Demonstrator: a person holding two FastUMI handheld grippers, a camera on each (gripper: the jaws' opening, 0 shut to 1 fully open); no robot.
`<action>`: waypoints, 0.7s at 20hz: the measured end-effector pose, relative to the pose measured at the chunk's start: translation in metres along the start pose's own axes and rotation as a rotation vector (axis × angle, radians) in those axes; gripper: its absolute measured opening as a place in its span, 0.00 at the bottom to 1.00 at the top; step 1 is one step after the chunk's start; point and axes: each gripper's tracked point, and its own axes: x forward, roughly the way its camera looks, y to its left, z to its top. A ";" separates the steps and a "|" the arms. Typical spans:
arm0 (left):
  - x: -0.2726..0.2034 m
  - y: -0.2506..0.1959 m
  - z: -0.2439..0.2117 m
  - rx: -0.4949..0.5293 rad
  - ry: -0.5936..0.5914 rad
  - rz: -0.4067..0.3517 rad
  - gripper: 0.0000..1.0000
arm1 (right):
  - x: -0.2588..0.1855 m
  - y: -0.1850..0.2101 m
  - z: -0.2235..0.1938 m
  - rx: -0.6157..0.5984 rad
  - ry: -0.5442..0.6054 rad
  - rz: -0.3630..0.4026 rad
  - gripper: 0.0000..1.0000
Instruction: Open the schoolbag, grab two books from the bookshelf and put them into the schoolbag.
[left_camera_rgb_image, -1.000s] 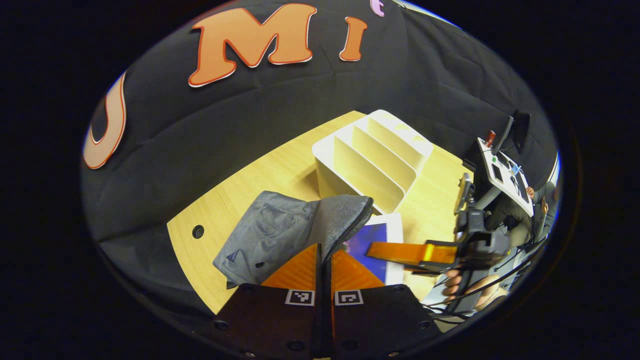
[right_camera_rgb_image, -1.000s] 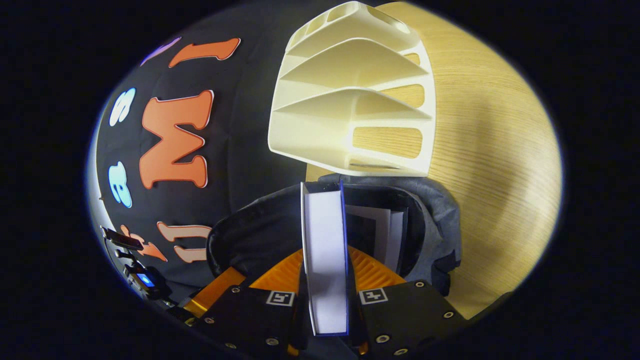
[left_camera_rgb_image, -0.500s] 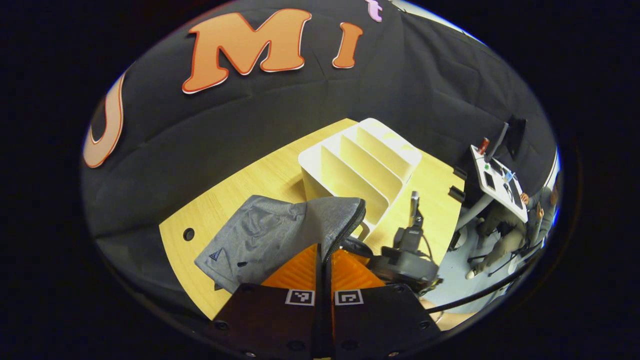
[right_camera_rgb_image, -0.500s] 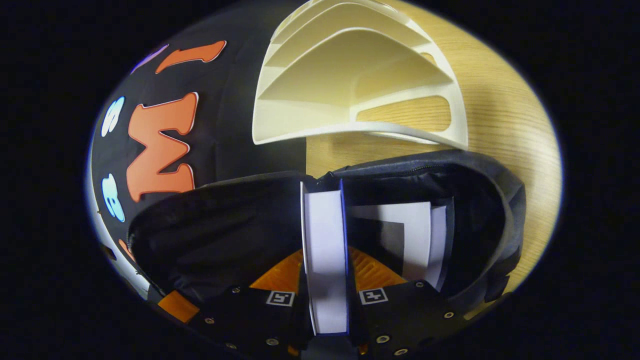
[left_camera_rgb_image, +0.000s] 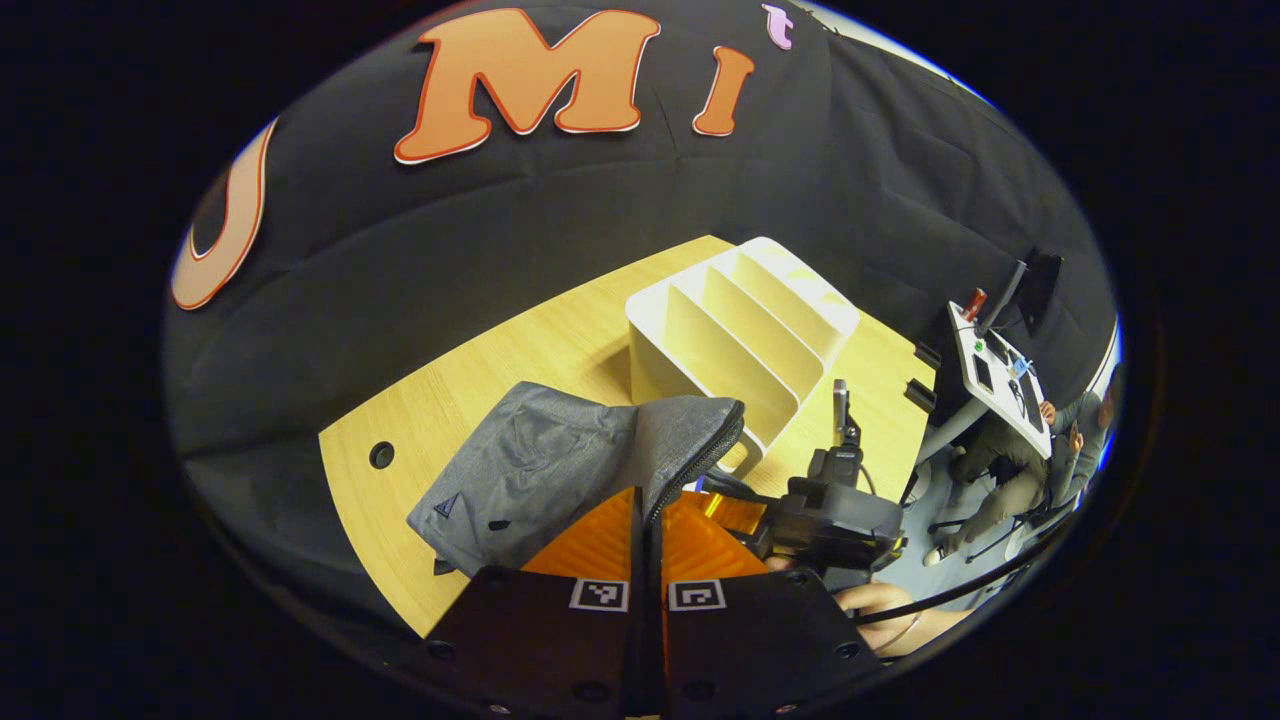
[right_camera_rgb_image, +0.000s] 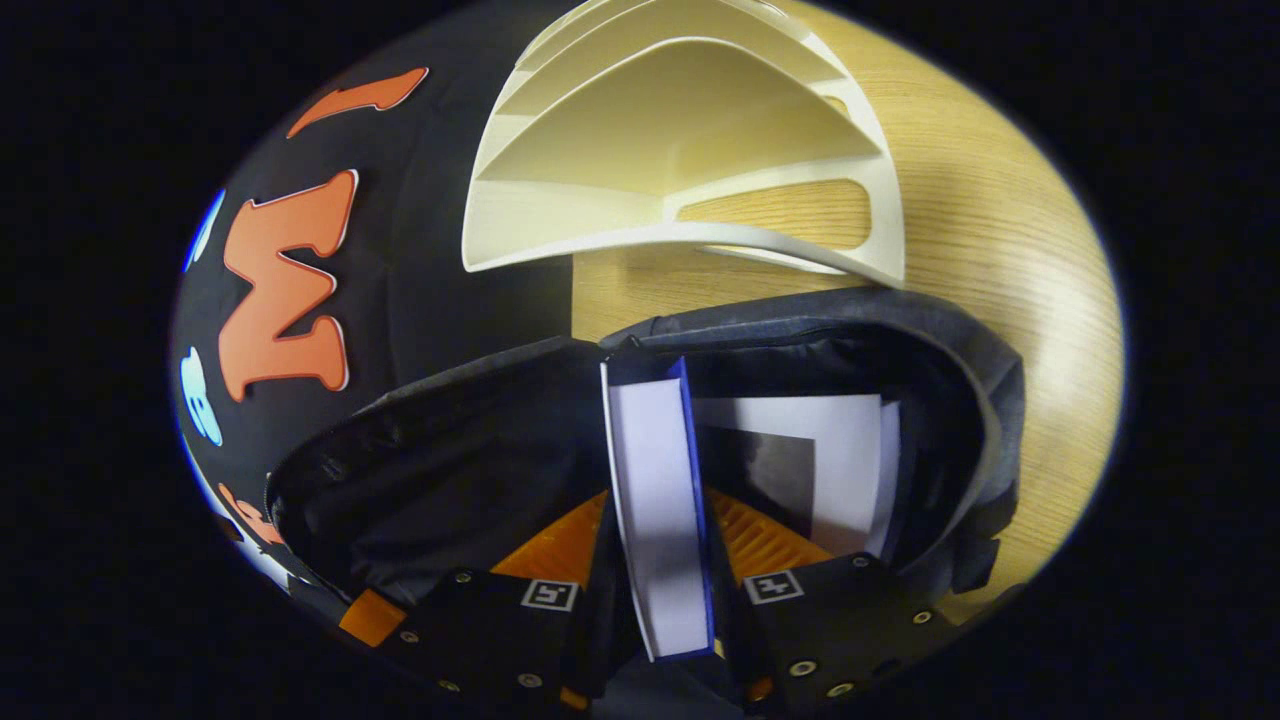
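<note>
The grey schoolbag (left_camera_rgb_image: 540, 470) lies on the wooden table (left_camera_rgb_image: 480, 390), and my left gripper (left_camera_rgb_image: 648, 505) is shut on its zipper edge, lifting the flap. In the right gripper view I look into the bag's dark mouth (right_camera_rgb_image: 450, 480). A blue-covered book (right_camera_rgb_image: 650, 440) stands between the fingers of my right gripper (right_camera_rgb_image: 655, 525), which have parted slightly, with thin gaps on both sides. A second book (right_camera_rgb_image: 840, 470) sits inside the bag to the right. The white bookshelf (right_camera_rgb_image: 680, 170) stands just beyond, its slots bare. The left gripper view shows the right gripper (left_camera_rgb_image: 830, 510) at the bag's opening.
The bookshelf (left_camera_rgb_image: 740, 320) sits close behind the bag on the table. A hand (left_camera_rgb_image: 880, 610) holds the right gripper at the table's near edge. A cable hole (left_camera_rgb_image: 381, 455) is in the table at left. A desk with equipment (left_camera_rgb_image: 1000, 370) stands off the table at right.
The right gripper has pushed the blue book deeper into the bag, and its fingers have spread a little apart. The left gripper keeps its hold on the flap.
</note>
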 end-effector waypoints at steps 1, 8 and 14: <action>-0.001 -0.001 -0.002 -0.005 0.000 -0.003 0.01 | -0.009 0.001 -0.003 0.000 0.019 0.000 0.63; -0.001 -0.009 -0.015 -0.024 0.006 -0.008 0.01 | -0.083 0.009 0.013 -0.107 0.059 -0.021 0.99; 0.004 -0.029 -0.038 -0.076 0.048 -0.020 0.05 | -0.147 -0.011 0.054 -0.250 0.075 -0.106 0.99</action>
